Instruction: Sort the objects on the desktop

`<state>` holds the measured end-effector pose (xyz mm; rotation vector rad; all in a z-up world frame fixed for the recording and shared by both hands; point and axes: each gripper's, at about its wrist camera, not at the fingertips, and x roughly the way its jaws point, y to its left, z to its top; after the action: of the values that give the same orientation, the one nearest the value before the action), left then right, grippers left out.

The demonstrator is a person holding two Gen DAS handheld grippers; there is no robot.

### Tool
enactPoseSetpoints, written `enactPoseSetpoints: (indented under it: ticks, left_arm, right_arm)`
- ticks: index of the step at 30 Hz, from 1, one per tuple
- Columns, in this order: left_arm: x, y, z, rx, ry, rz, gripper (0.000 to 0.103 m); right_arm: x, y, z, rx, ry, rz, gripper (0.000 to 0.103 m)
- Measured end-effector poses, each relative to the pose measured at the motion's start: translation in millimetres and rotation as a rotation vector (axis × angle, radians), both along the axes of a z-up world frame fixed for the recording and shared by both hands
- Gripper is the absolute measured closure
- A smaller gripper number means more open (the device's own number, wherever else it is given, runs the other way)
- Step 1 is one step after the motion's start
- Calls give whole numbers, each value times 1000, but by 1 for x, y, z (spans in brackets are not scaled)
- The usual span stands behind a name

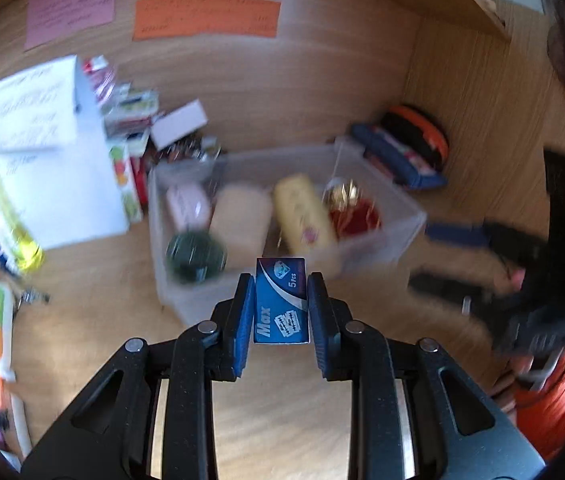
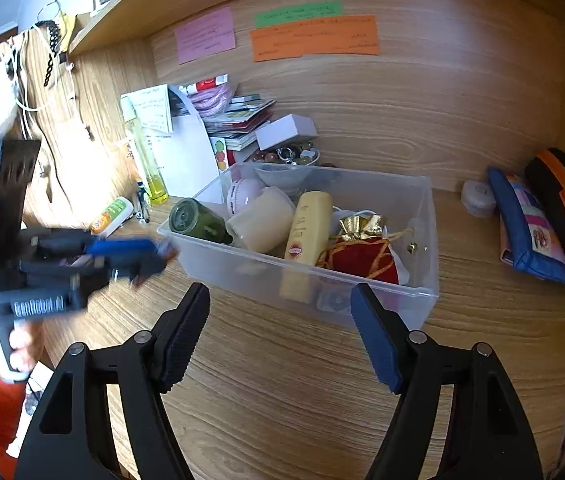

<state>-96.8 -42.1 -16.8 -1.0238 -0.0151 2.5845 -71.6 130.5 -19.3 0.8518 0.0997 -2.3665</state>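
My left gripper [image 1: 281, 292] is shut on a small blue "Max" razor blade box [image 1: 281, 304], held above the desk just in front of the clear plastic bin [image 1: 378, 248]. The bin [image 2: 422, 292] holds a green jar [image 2: 196, 220], a cream candle [image 2: 260, 224], a yellow bottle [image 2: 308, 236] and a red pouch [image 2: 362, 254]. My right gripper [image 2: 280, 336] is open and empty, near the bin's front wall. The left gripper also shows in the right wrist view [image 2: 154, 254], blurred, left of the bin.
Papers and a stack of small boxes [image 2: 186, 148] stand behind the bin at the left. A blue pouch [image 2: 530, 228] and an orange-black case [image 2: 562, 196] lean at the right wall. A tube [image 2: 112, 214] lies on the desk left. Coloured notes [image 2: 314, 38] hang on the back wall.
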Motion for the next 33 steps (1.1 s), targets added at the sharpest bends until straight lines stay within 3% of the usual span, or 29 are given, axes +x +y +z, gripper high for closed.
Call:
enactPoseSetpoints:
  ticks: [10,15,20,24,28,31,33]
  left_arm:
    - [-55,30,-10,-41,-48,26,77]
    - [-51,38,-15,-79,-30,23,77]
    - [-39,40,-10,-90,-3,19,69]
    - [-23,39,1,-100,56,55,48]
    - [5,40,16,-104,168,91,14]
    - [25,42,28,-107,254,131,5]
    - [36,40,35,-97,290,151,3]
  right_arm:
    - [-5,15,-2,-4,-5,-12,33]
    - [-13,21,-3,6,-8,-30,33]
    - [-19,25,-3,-8,-15,-38,33]
    - [-17,25,0,-5,-3,-57,33]
    - [-11,23,6,22,41,-93,33]
    - [-4,19,13,41,84,-118,33]
    - [2,18,18,43,114,-144,21]
